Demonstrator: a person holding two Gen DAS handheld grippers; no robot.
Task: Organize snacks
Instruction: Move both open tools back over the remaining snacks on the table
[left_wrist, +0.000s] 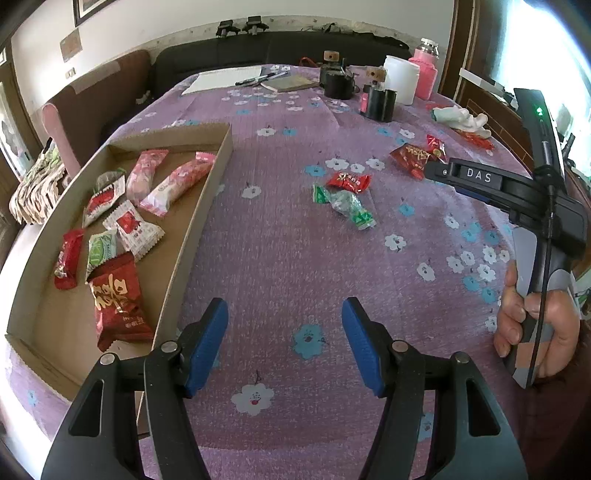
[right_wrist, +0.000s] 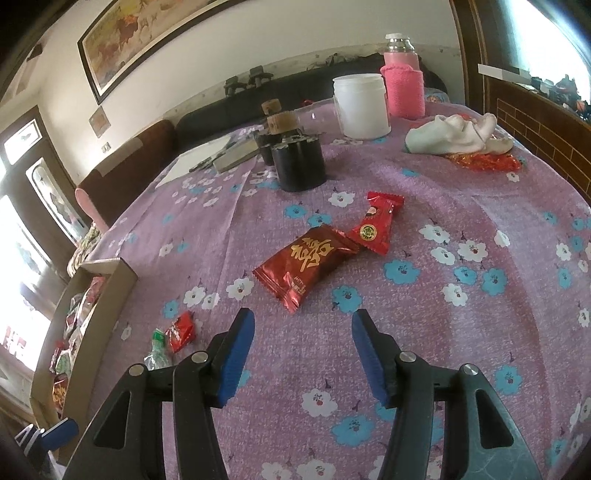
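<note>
red foil with gold lettering covers the large snack packet (right_wrist: 306, 264), flat on the purple floral tablecloth (right_wrist: 461, 332), its corner touching a smaller red packet (right_wrist: 376, 225). the right gripper (right_wrist: 303, 354) hovers just before it, jaws wide, empty. the left gripper (left_wrist: 284, 341), also wide and empty, hangs beside the cardboard tray (left_wrist: 195, 225) of snacks.

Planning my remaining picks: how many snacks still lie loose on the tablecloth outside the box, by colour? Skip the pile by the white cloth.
Red: 3, namely large red pack, slim red pack, small red candy
Green: 1, namely green candy
Total: 4
</note>
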